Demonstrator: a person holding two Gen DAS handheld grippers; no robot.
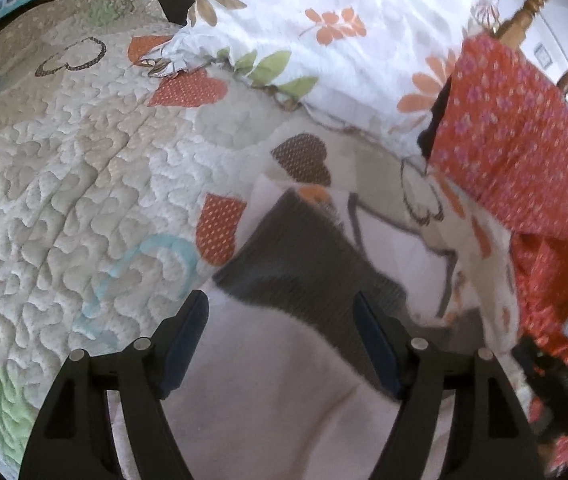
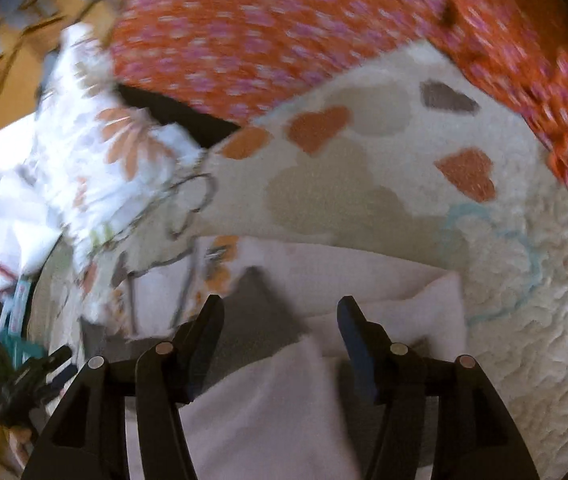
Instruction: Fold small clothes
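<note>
Two grippers, both with fingers spread apart, nothing clamped between them. Landmark: the quilt (image 1: 83, 184), cream with stitched hearts, covering the bed.

Left wrist view, left to right: bare quilt fills the left side. Left gripper (image 1: 279, 320) hovers low over the pale pink garment (image 1: 267, 400), which lies on the quilt at bottom centre. A grey-brown panel (image 1: 296, 256) of that garment sits just beyond the fingertips, its far corner pointing up the quilt. Floral pillow (image 1: 324, 40) rests at the quilt's far edge. Red-orange dotted cloth (image 1: 512, 140) is draped at the quilt's right side, partly over the pillow. Wooden bed rail (image 1: 532, 4) is behind it. Right gripper's body is blurred at lower right, can't tell more.

Right wrist view, heavy motion blur: floral pillow (image 2: 95, 152) left of the quilt (image 2: 364, 168). Right gripper (image 2: 279, 316) is over the pink garment (image 2: 267, 408), whose folded edge (image 2: 404, 288) lies across the quilt's near part. Red-orange cloth (image 2: 267, 36) lies over the quilt's far edge.
</note>
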